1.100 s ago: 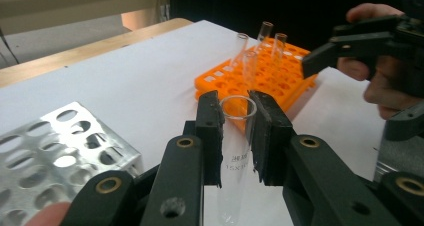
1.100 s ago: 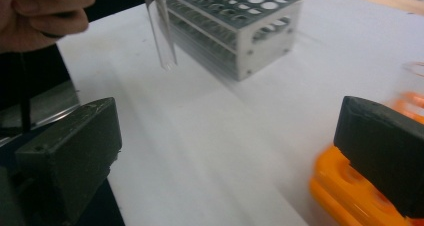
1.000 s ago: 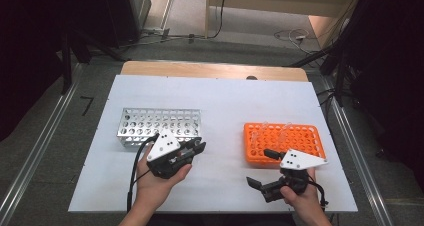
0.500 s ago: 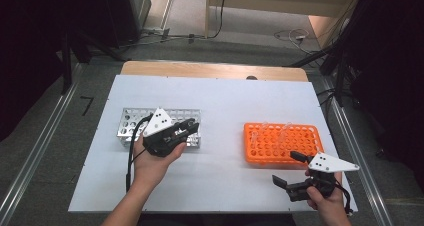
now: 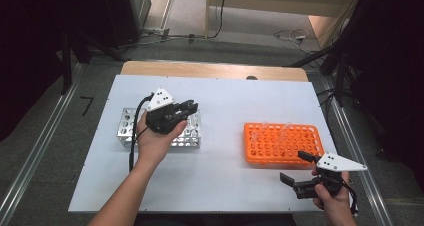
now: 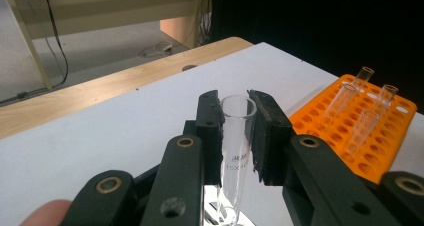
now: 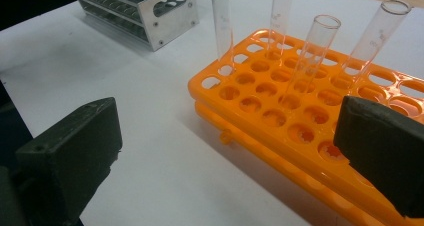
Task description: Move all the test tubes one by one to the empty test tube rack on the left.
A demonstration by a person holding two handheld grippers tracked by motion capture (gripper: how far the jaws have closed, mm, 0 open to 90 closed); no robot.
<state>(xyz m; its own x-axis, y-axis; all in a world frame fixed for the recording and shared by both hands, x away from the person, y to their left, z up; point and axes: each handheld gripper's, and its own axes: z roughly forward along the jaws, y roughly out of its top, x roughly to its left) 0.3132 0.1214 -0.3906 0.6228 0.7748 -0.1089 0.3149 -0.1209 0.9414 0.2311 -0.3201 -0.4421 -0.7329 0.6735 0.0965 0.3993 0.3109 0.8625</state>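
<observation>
My left gripper (image 6: pixel 235 131) clamped on a clear glass test tube (image 6: pixel 234 151), above the perforated metal rack (image 5: pixel 127 131), my right gripper (image 5: pixel 299 172) jaws apart, near the orange plastic tube rack (image 5: pixel 280 158) holding four tubes.

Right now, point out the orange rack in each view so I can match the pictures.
High view: the orange rack lies right of centre on the white table, just above the right tongs.
Left gripper view: at the right edge, behind the tube clamped in the left tongs.
Right gripper view: centre to right, four tubes standing in it.
Shared landmark: the metal rack, also top left in the right gripper view.
</observation>
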